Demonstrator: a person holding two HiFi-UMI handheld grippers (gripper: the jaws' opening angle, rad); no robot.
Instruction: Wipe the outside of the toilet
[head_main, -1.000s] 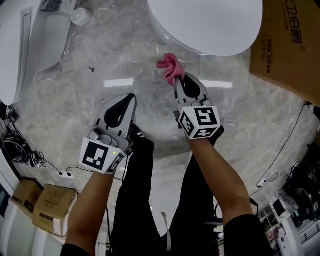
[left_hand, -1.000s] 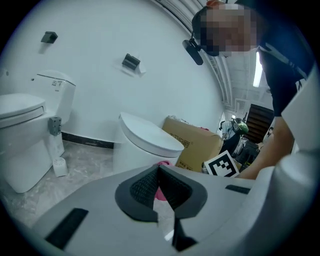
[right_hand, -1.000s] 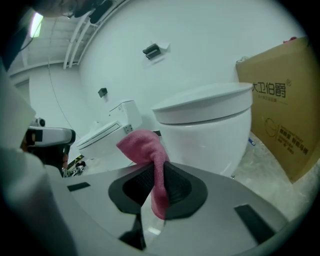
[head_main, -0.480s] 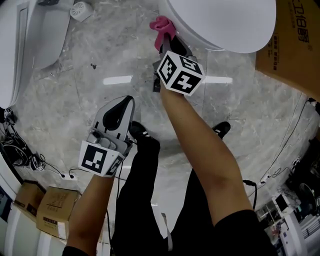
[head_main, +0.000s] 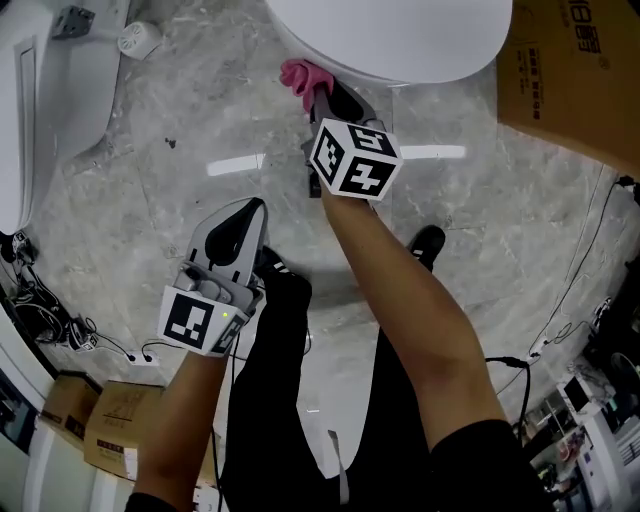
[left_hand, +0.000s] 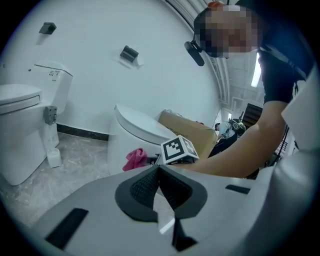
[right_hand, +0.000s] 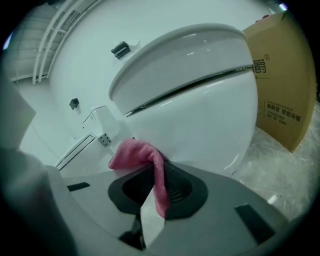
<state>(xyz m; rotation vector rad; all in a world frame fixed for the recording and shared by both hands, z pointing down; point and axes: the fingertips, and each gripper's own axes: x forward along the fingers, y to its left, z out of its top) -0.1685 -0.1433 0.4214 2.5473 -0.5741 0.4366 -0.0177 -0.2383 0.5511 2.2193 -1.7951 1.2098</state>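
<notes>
A white toilet fills the top of the head view, and its closed lid and bowl loom large in the right gripper view. My right gripper is shut on a pink cloth, which is pressed against the lower front of the bowl. The cloth folds down between the jaws. In the left gripper view the same cloth shows beside the bowl. My left gripper hangs shut and empty over the floor, well short of the toilet.
A cardboard box stands right of the toilet. A second toilet sits at the left, with a small white container beside it. Cables and boxes lie at the lower left, more cables at the right. The person's legs stand below.
My right gripper carried the pink cloth forward from above the floor to the toilet bowl and now holds it against the bowl's front. The left gripper stayed where it was.
</notes>
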